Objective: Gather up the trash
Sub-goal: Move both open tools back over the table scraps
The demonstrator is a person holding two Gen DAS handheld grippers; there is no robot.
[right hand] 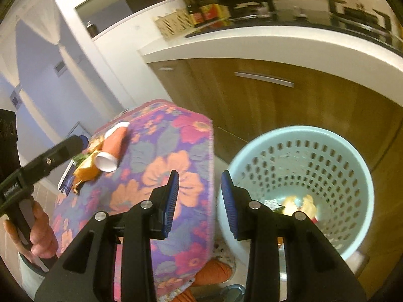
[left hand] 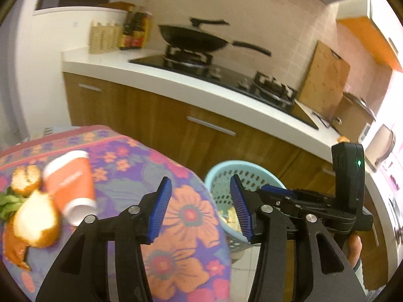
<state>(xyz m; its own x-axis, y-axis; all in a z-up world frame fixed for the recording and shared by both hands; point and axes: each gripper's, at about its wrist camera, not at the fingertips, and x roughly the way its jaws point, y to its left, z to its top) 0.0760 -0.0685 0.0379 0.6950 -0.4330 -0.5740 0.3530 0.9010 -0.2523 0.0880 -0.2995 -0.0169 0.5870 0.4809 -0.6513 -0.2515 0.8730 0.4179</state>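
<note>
Your left tongs [left hand: 201, 206] hang with the blue pads standing apart and nothing between them, above the edge of the desk [left hand: 191, 216] with its flowered cloth of purple, pink and orange. Your right tongs [right hand: 200, 202] are parted more narrowly and are empty too; they hover over the gap between the desk's corner and the pale blue basket [right hand: 352, 226] on the floor.

The trash not yet collected lies on the cloth on the far side from the basket. An orange paper cup [left hand: 69, 183] with a white rim lies on its side, bottom end toward your left tongs. Just beside it sit a piece of orange peel [left hand: 37, 221], white side up, a peeled orange half [left hand: 27, 180] and some green leaves [left hand: 10, 202]. From the right wrist the same cup [right hand: 113, 148] and peel [right hand: 87, 170] show near the desk's far edge, well apart from your right tongs.

In the basket, whose wall is full of holes, a few scraps [right hand: 299, 205] lie on the bottom, yellowish and white; what they are cannot be told. The basket stands just beside the desk, in front of brown wooden cupboards [right hand: 277, 105].

Behind runs a white kitchen counter [left hand: 176, 80] with a black stove [left hand: 226, 75], a black wok [left hand: 196, 37] on one burner, bottles [left hand: 137, 29] and a woven box [left hand: 105, 36] at the corner, and a wooden cutting board [left hand: 325, 75] against the tiled wall. Your left hand [right hand: 37, 229] grips its black handle at the edge of the right wrist's view.
</note>
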